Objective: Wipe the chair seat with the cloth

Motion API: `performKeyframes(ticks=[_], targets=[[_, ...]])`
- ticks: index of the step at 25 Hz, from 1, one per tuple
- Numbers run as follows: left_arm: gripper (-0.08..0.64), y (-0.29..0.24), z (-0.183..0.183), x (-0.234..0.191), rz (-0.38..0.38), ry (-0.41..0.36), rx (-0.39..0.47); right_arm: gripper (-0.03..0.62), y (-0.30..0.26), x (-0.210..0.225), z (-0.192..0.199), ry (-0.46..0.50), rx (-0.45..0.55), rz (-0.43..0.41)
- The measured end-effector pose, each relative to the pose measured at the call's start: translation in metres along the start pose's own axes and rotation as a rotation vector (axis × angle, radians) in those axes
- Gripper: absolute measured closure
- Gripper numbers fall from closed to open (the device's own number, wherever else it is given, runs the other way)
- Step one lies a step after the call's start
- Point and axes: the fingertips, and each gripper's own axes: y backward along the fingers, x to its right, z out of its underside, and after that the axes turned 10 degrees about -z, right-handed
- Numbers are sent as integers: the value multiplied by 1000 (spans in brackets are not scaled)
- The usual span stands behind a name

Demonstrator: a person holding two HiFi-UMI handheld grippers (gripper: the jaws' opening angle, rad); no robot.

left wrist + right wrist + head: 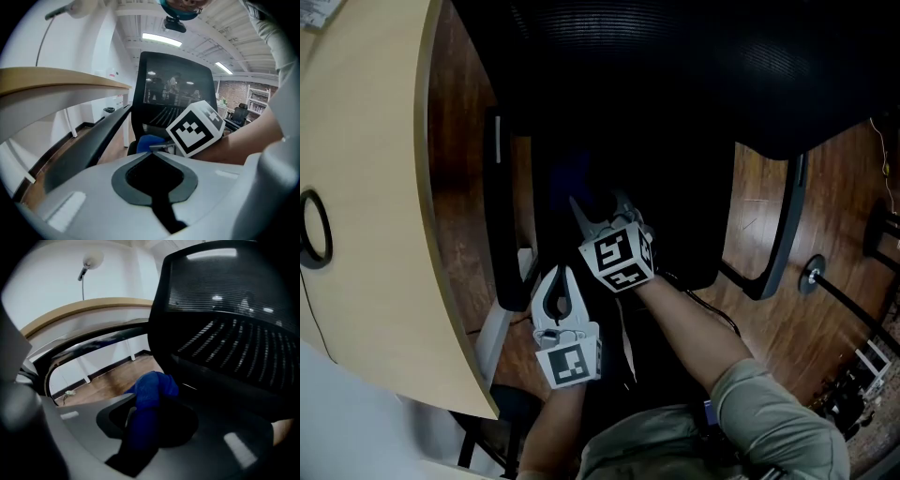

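Observation:
A black office chair fills the head view, its seat (675, 206) dark below the mesh backrest (675, 56). My right gripper (592, 214) hangs over the seat, shut on a blue cloth (152, 387) that bunches out past its jaws (150, 404). The cloth shows only faintly from above (572, 173). My left gripper (555, 281) is nearer me, at the seat's left front, jaws together with nothing between them (152, 161). In the left gripper view the right gripper's marker cube (194, 129) and the cloth (147, 140) lie just ahead, before the backrest (173, 89).
A beige curved desk (366, 187) runs along the left, close to the chair's left armrest (502, 206). The right armrest (783, 225) stands over the wooden floor (759, 187). A floor stand's round foot (811, 274) is at the right. A lamp (91, 261) stands beyond the desk.

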Motion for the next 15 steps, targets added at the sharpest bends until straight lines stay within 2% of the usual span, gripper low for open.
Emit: performKeyframes(ticks=[4,7,10,15], targets=[[555,12,11,-13,-27,27,-9,486,-30,-36,8,45,-43,-88],[555,16,22,-16,-30,28,-13,486,-44,-50,22,56,-76,-117],[555,14,31,-16,-20,20,-25,486,-51,-51,38,55,-107,-116],[555,8,34,-3,5,9,-33,486,-36,-26,52,35,-115,-61]])
